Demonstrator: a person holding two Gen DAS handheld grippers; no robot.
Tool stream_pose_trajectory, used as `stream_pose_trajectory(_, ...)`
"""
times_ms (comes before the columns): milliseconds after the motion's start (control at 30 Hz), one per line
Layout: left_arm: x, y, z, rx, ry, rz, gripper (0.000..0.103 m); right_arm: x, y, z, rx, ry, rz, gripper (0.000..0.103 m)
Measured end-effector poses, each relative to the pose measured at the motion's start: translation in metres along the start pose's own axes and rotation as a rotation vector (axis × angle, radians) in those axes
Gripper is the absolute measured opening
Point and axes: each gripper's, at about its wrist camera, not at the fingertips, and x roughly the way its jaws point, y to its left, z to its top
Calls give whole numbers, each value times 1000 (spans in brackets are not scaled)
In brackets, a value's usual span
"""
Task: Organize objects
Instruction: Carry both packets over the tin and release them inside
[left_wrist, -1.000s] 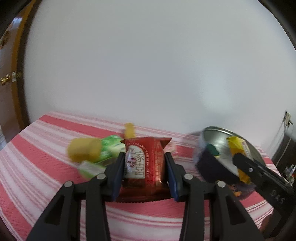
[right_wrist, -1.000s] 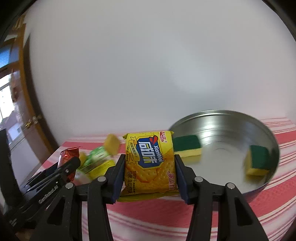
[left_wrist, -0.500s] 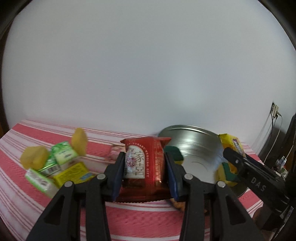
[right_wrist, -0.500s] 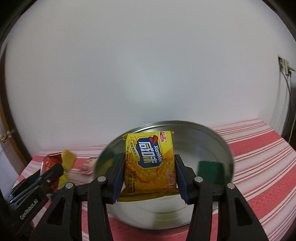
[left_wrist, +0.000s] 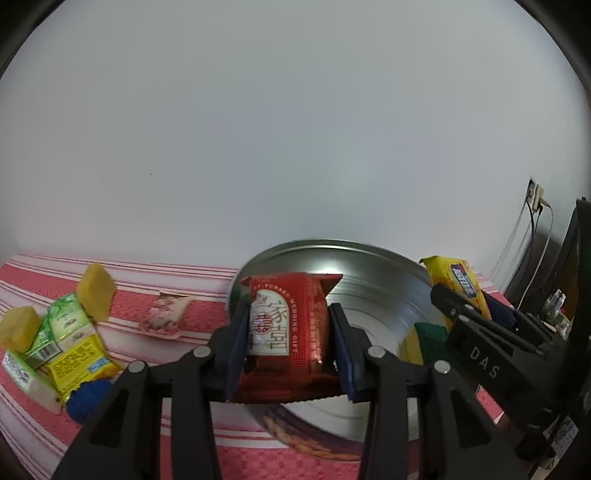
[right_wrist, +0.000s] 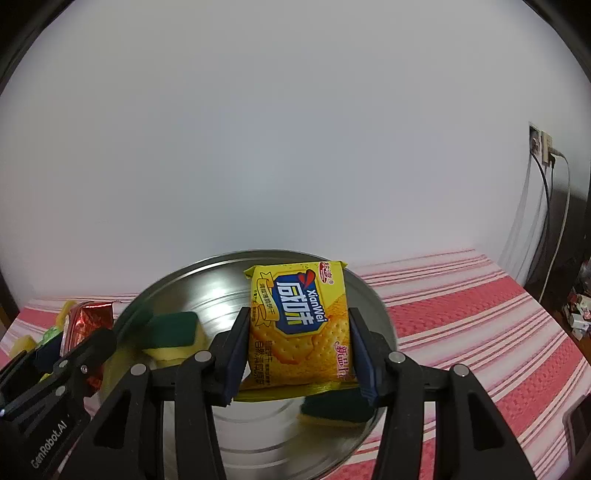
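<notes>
- Toward the worktop's (left_wrist: 184, 321) left edge, seen only by the left wrist camera, lies a cluster of green and yellow packets (left_wrist: 70, 343) with two yellow sponge blocks (left_wrist: 96, 291), and a pink sachet (left_wrist: 166, 317) nearer the basin.
- Left gripper (left_wrist: 288, 332) is clamped on the red snack packet (left_wrist: 288, 325), held upright over the steel basin's (left_wrist: 388, 306) left rim.
- Right gripper (right_wrist: 299, 343) pinches the yellow cracker packet (right_wrist: 299, 325) above the basin's middle.
- Only the right wrist view shows both green-topped sponges (right_wrist: 173, 332) inside the basin, and the striped cloth reaching the right edge.
</notes>
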Motion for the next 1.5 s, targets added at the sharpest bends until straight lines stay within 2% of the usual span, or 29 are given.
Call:
stream_pose_trajectory(367,29,-18,-4,41,43,5,41,29,-5,6,5,57,-26,53)
stream_pose_trajectory(733,41,-16,-10,55,61,36,42,38,-6,7,4,93,0,53)
stream_pose_trajectory(833,35,-20,-9,62,47,42,50,31,-10,2,5,80,8,53)
stream_pose_trajectory(867,34,-20,-9,63,42,45,62,31,-10,2,5,77,11,56)
stream_pose_trajectory(933,23,-23,-6,62,1,78,71,29,-11,2,3,65,2,63)
stream_pose_trajectory(1033,11,-18,-2,46,-35,123,89,24,-15,3,19,31,-8,75)
stream_pose_trajectory(1067,9,-16,-2,36,-41,128,99,22,-17,4,29,19,-5,77)
stream_pose_trajectory(1100,5,-11,-1,18,-54,139,102,20,-19,4,38,9,0,78)
stream_pose_trajectory(1167,-1,-2,-2,-1,-76,145,102,16,-19,5,45,-4,9,85)
stream_pose_trajectory(1500,-25,17,-19,18,-123,213,102,2,-7,1,10,-44,36,85)
